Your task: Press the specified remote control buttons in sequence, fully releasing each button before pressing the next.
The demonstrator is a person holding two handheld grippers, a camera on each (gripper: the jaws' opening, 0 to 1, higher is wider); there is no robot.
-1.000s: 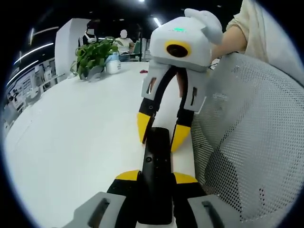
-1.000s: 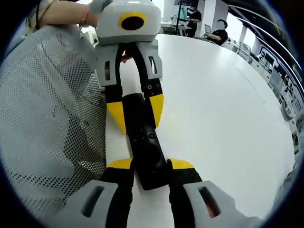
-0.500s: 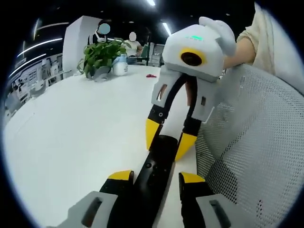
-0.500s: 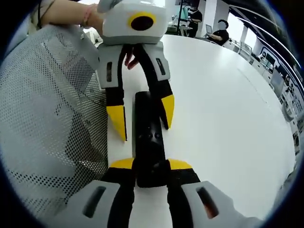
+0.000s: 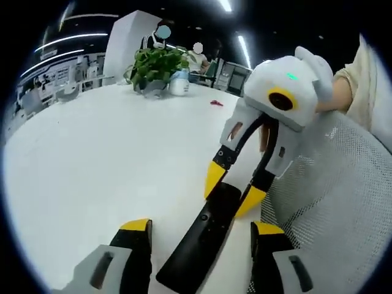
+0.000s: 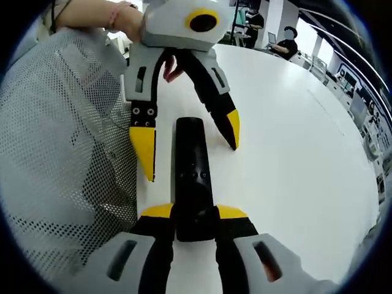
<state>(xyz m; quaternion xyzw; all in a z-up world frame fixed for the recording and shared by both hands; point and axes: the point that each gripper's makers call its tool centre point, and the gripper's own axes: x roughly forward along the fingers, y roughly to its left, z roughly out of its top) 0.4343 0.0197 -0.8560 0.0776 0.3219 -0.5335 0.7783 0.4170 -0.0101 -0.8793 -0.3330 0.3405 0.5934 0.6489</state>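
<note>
Right tongs (image 6: pixel 193 215) clamped on remote (image 6: pixel 192 177)

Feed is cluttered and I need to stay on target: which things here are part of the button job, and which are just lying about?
In the job:
- black remote, lying on the white table
- right gripper, shut on the remote's near end
- left gripper, jaws open either side of the far end

Lying about:
- potted plant
- white bottle
- small red item
- mesh chair back
</note>
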